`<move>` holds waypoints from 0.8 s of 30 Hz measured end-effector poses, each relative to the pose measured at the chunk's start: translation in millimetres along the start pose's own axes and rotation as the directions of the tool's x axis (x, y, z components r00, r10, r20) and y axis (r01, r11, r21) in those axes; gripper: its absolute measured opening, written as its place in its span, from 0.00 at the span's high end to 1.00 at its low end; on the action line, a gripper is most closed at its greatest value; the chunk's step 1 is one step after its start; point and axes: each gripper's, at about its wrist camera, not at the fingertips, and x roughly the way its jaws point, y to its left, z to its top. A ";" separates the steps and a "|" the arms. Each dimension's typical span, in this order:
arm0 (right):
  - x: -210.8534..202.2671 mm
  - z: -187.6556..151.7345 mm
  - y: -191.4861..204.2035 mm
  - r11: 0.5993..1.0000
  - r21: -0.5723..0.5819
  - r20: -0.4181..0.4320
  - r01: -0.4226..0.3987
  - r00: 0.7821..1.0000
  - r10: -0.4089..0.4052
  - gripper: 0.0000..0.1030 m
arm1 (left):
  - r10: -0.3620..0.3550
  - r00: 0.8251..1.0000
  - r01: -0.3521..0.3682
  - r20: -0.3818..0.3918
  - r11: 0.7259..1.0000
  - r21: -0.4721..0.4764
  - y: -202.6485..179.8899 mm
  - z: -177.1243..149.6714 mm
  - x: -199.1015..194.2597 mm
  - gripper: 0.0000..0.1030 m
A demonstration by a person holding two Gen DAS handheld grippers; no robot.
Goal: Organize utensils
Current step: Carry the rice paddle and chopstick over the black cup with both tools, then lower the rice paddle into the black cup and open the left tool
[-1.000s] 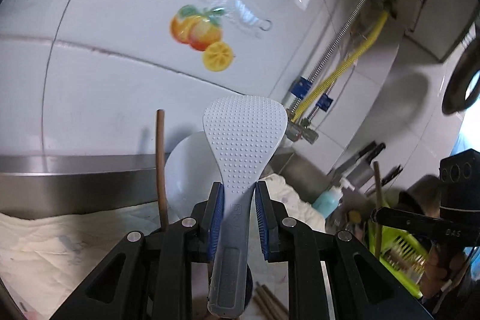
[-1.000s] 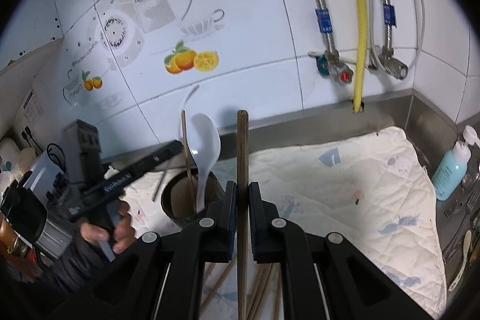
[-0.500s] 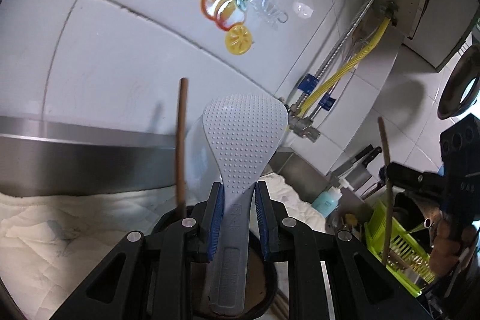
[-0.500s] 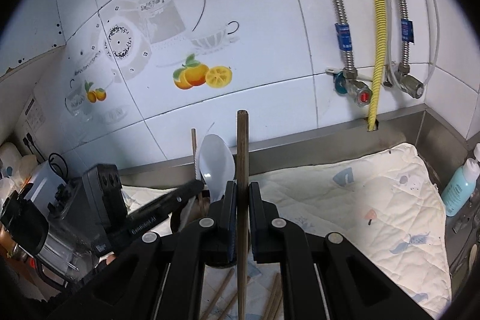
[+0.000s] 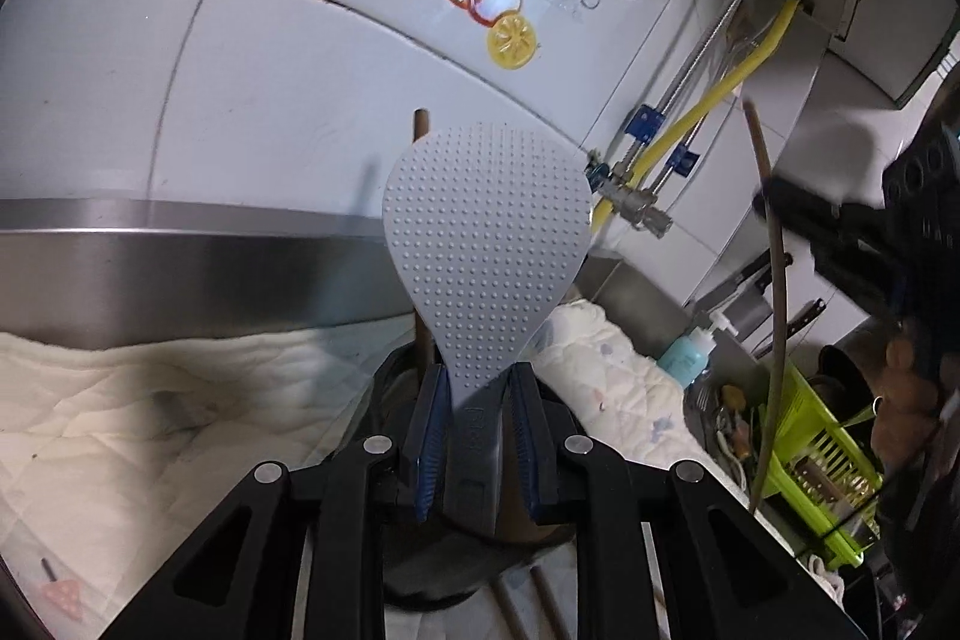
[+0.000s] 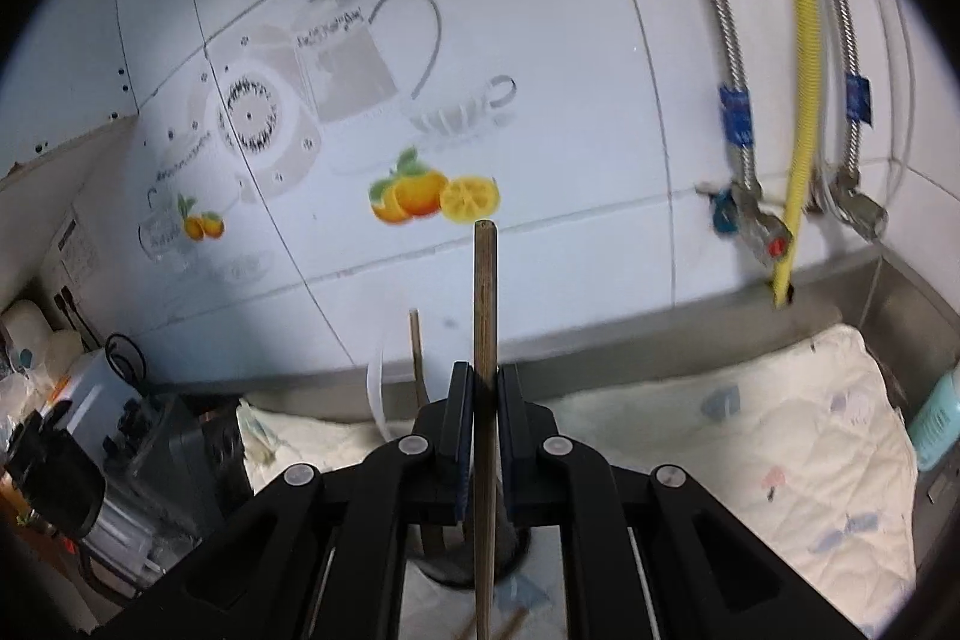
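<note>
My left gripper [image 5: 477, 388] is shut on the handle of a grey dotted rice paddle [image 5: 486, 244], blade up. Its lower end sits over the mouth of a dark utensil holder [image 5: 390, 388]. A brown chopstick [image 5: 420, 124] stands in that holder behind the paddle. My right gripper [image 6: 485, 388] is shut on another brown chopstick [image 6: 485, 310], held upright just above the same holder [image 6: 444, 562]. In the right wrist view the standing chopstick [image 6: 415, 352] and the edge of a white spoon [image 6: 375, 388] rise from the holder. The right gripper [image 5: 840, 220] and its chopstick [image 5: 774, 280] show at the right of the left wrist view.
A quilted white cloth [image 6: 750, 430] covers the counter. Loose chopsticks [image 5: 516, 604] lie on it by the holder. A blue bottle [image 6: 936, 418] and a green basket [image 5: 822, 466] stand to the right. Hoses [image 6: 798, 100] run down the tiled wall, and appliances [image 6: 90, 400] crowd the left.
The left gripper has sunk with the paddle, so the holder now lies right under its jaws. The right gripper has carried its chopstick toward the holder, which now sits beneath it.
</note>
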 end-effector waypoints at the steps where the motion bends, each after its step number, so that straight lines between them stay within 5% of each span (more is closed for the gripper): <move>1: 2.3 3.6 1.6 1.000 0.003 0.017 -0.008 1.000 0.008 0.90 | 0.013 1.000 -0.013 -0.005 1.000 0.000 -0.3 -0.8 -1.5 0.78; 7: 18.6 16.7 10.7 0.999 0.019 0.085 -0.045 0.995 0.044 0.90 | 0.040 0.998 -0.040 -0.041 0.999 0.005 -7.7 -0.5 -4.1 0.74; 15: 36.1 18.3 16.2 0.998 0.031 0.150 -0.058 0.987 0.052 0.90 | 0.054 0.998 -0.053 -0.042 0.998 0.014 -16.4 -0.8 -13.6 0.52; 24: 55.3 2.0 5.9 0.997 0.069 0.142 -0.021 0.990 0.011 0.90 | 0.065 0.997 -0.065 -0.033 0.998 -0.004 -18.7 -2.3 -21.6 0.51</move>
